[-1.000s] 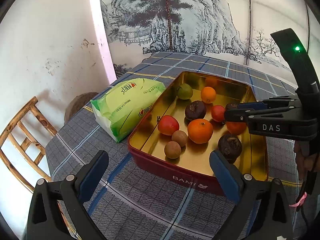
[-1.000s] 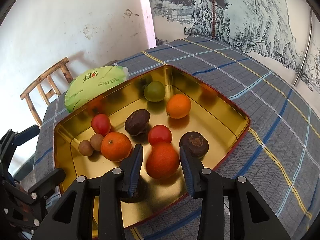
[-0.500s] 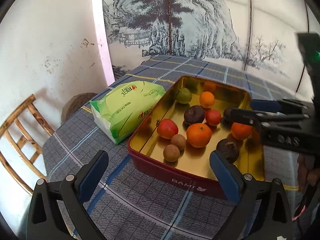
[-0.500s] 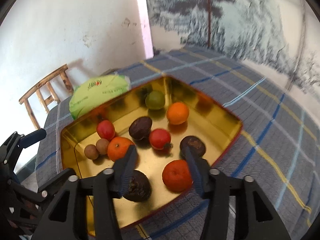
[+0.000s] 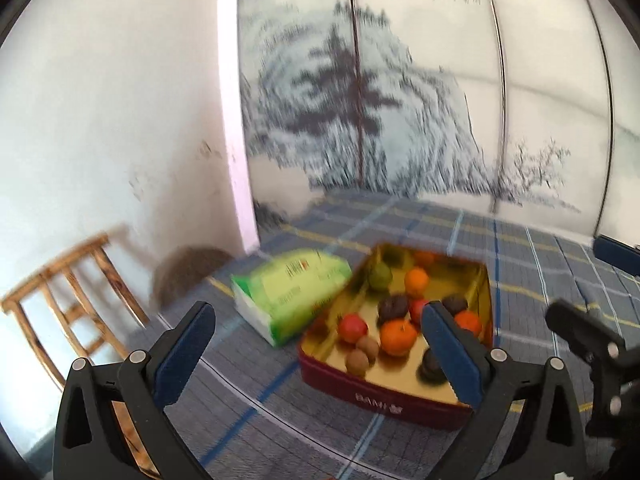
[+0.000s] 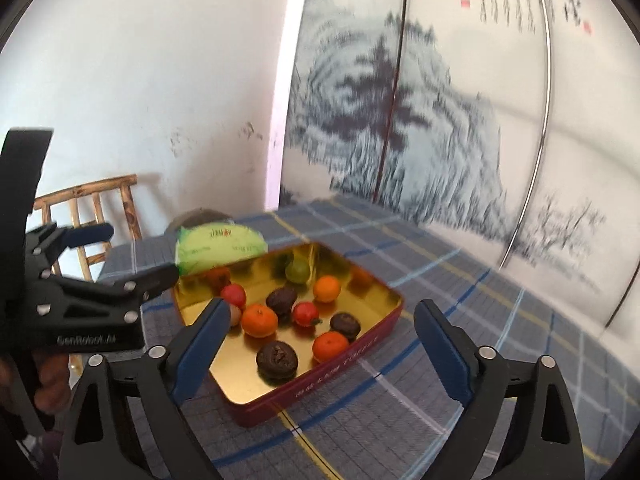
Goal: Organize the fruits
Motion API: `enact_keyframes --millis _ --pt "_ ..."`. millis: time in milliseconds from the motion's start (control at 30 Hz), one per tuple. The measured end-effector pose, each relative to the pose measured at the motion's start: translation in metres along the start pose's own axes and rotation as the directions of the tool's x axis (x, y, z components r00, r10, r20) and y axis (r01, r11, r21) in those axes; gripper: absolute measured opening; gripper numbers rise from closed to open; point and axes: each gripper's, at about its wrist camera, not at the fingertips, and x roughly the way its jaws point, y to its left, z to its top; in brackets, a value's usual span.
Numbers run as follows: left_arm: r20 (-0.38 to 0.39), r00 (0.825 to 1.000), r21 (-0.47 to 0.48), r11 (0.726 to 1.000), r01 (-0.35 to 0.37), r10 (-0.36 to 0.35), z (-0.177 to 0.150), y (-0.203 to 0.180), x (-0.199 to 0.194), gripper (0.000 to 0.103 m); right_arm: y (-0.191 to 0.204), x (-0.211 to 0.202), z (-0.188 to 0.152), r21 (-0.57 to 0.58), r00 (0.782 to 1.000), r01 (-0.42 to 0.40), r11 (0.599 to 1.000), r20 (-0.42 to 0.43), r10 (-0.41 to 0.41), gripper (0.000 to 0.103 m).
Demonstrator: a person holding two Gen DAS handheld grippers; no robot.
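Note:
A red tin with a gold inside (image 5: 384, 398) (image 6: 362, 346) sits on the checked tablecloth and holds several fruits: oranges (image 6: 330, 346), red tomatoes (image 6: 306, 314), dark passion fruits (image 6: 277, 359), a green fruit (image 6: 298, 271) and small brown fruits (image 5: 357, 362). My left gripper (image 5: 318, 352) is open and empty, raised above and in front of the tin. My right gripper (image 6: 320, 354) is open and empty, raised above the tin's near corner. The left gripper also shows at the left of the right wrist view (image 6: 92, 264).
A green tissue pack (image 5: 292, 292) (image 6: 220, 248) lies against the tin's left side. A wooden chair (image 5: 68, 292) (image 6: 92, 208) stands by the table's left edge. A painted screen (image 5: 400, 120) stands behind the table. Checked cloth (image 6: 460, 280) lies right of the tin.
Both grippers have pulled up and back from the tin. The right gripper has let go of the orange, which now lies in the tin, and has opened wider.

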Motion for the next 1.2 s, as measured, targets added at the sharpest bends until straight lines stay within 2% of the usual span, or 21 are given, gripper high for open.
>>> enact_keyframes --millis 67,133,367,567,833,967,1200 --pt "0.072 0.997 0.014 0.999 -0.042 0.041 0.010 -0.002 -0.021 0.102 -0.001 -0.013 0.004 -0.004 1.000 0.010 1.000 0.028 -0.009 0.096" --pt "0.119 0.992 0.030 0.998 -0.052 0.048 0.018 -0.005 -0.038 0.102 -0.004 -0.028 0.008 0.006 0.998 0.014 1.000 0.057 -0.014 0.097" --pt "0.198 0.979 0.013 0.998 0.054 -0.056 0.042 -0.009 -0.088 0.102 -0.014 -0.068 0.019 0.046 0.991 0.025 0.999 0.128 -0.031 0.100" --pt "0.240 0.966 0.021 0.996 0.089 -0.092 0.053 -0.019 -0.111 0.102 -0.018 -0.093 0.023 0.063 0.984 0.042 0.997 0.171 -0.052 0.101" --pt "0.240 0.966 0.038 0.995 0.089 -0.096 0.054 -0.028 -0.119 0.102 -0.015 -0.111 0.027 0.060 0.972 0.085 0.995 0.216 -0.096 0.102" --pt "0.232 0.970 0.047 0.997 0.066 -0.075 0.051 -0.030 -0.118 0.102 -0.014 -0.112 0.026 0.059 0.971 0.086 0.995 0.218 -0.097 0.102" --pt "0.198 0.978 0.033 0.997 0.065 -0.070 0.047 -0.027 -0.111 0.102 -0.013 -0.113 0.025 0.055 0.973 0.080 0.995 0.211 -0.089 0.102"
